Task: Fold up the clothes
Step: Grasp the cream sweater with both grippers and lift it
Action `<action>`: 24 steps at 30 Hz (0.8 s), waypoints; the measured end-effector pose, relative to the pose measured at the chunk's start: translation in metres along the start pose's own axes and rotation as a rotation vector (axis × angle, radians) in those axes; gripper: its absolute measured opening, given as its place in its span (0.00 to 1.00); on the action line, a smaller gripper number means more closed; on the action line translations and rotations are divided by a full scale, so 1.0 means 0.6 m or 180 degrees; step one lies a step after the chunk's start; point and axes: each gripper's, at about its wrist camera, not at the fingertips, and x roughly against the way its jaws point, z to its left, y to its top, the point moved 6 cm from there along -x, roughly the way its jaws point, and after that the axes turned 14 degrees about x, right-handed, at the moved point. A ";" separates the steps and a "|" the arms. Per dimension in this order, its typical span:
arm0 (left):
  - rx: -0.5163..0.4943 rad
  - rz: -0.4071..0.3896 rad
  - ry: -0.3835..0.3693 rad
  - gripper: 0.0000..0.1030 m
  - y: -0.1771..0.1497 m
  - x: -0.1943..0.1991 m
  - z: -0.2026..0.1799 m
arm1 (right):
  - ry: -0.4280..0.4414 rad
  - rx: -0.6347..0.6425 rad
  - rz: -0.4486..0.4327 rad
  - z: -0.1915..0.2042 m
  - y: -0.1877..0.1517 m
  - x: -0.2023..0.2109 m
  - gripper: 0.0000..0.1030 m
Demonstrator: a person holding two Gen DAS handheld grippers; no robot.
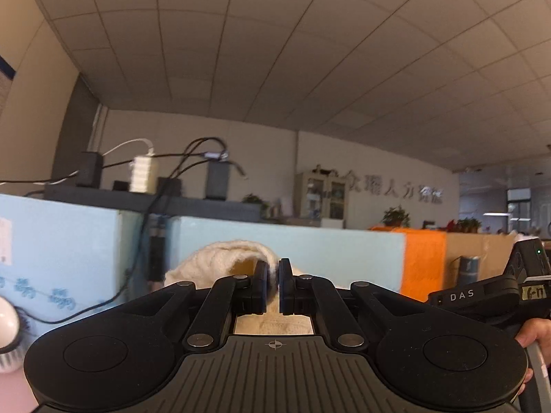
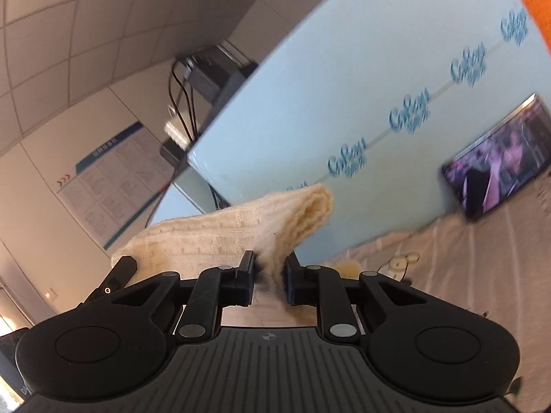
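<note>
1. The left gripper (image 1: 273, 285) points level toward a pale blue foam partition panel (image 1: 310, 244), and its black fingers (image 1: 260, 284) are drawn nearly together, pinching a fold of the cream cable-knit garment (image 1: 224, 261).
2. The knit rises in a rounded hump just beyond those fingers and a strip of it shows under the linkage, so the cloth is lifted in front of the partition, not lying flat.
3. The right gripper (image 2: 270, 277) is tilted, and its fingers (image 2: 248, 275) clamp a bunched edge of the same cream cable-knit garment (image 2: 220, 237); the fabric stretches away up and to the left, with a folded double edge flopping over above the fingers.
4. In the left wrist view the other gripper's black body marked "DAS" (image 1: 482, 296) shows at the right edge, with a person's hand (image 1: 533, 335) around its handle.
5. In the right wrist view a pale cloth-covered surface (image 2: 482, 275) lies below, and a dark phone with a lit screen (image 2: 499, 161) leans against the blue panel.
</note>
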 end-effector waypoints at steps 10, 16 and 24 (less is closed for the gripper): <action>-0.0057 0.0272 -0.1303 0.05 -0.092 -0.007 -0.188 | -0.0531 0.0417 -0.0588 -0.102 0.065 0.246 0.16; -0.0184 0.1237 -0.1914 0.05 -0.216 0.071 -0.202 | -0.0495 0.0710 -0.0218 -0.148 -0.042 0.361 0.23; -0.0064 0.2005 -0.2196 0.07 -0.274 0.154 -0.199 | -0.0291 0.0675 0.0058 -0.133 -0.167 0.485 0.46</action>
